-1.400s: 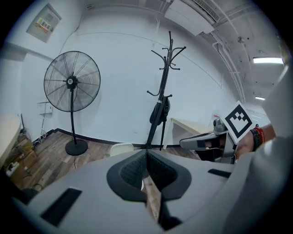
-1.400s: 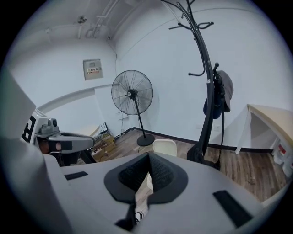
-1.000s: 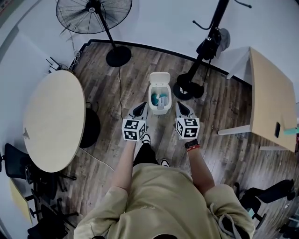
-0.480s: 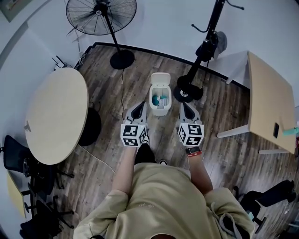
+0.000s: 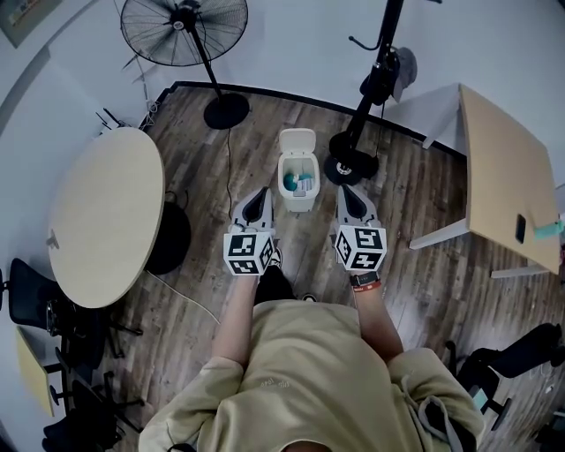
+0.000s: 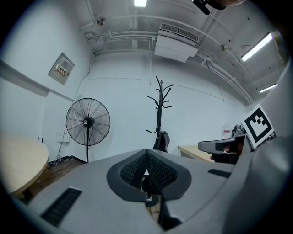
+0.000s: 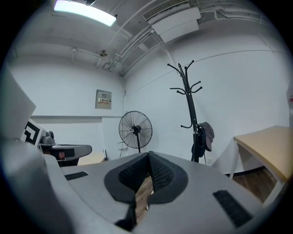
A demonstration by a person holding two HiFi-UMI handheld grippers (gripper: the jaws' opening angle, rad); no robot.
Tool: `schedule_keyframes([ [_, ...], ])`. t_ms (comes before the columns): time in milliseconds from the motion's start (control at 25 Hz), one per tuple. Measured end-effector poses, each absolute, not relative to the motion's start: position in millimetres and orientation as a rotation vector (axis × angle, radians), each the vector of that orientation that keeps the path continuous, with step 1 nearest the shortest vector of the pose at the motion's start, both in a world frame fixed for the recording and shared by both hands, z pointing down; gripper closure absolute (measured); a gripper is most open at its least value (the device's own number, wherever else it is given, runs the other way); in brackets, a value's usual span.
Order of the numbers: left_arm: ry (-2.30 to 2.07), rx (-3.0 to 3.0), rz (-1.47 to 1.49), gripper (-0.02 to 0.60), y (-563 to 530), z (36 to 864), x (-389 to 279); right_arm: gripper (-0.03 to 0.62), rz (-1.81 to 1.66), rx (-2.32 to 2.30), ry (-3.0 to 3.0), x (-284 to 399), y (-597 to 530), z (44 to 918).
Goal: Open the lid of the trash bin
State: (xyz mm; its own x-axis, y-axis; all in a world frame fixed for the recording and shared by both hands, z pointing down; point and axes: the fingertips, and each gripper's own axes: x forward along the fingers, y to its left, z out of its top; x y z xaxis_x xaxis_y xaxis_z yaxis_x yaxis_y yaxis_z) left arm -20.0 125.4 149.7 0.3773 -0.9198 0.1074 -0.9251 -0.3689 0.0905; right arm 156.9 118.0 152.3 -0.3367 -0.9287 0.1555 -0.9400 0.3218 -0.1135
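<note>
The small white trash bin stands on the wooden floor in the head view, its lid tipped up and back, with teal and white items showing inside. My left gripper hovers to the bin's left and nearer the person, jaws shut and empty. To the bin's right, my right gripper is likewise shut on nothing. Both gripper views look level across the room and do not show the bin; the left gripper and right gripper show closed tips.
A coat stand's round base sits just right of the bin. A standing fan and its cable are at the back left. A round table is at left, a rectangular table at right.
The view has pulled back slightly, so the bin looks smaller. Both grippers keep their places on either side of it, and the lid stays up.
</note>
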Motion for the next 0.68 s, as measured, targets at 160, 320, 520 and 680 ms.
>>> schedule_keyframes([
  [160,-1.687,2.495,0.047,0.558,133,145,-16,0.585,0.273,1.766,-2.509,160,126,147],
  [320,-1.696,2.495,0.028,0.558,142,138,-13,0.585,0.264,1.744,-2.517,160,135,146],
  [520,-1.710,2.493,0.027,0.558,159,139,-6,0.585,0.260,1.719,-2.530,162,152,149],
  [680,-1.714,2.493,0.023,0.558,166,139,4,0.585,0.253,1.705,-2.537,169,158,152],
])
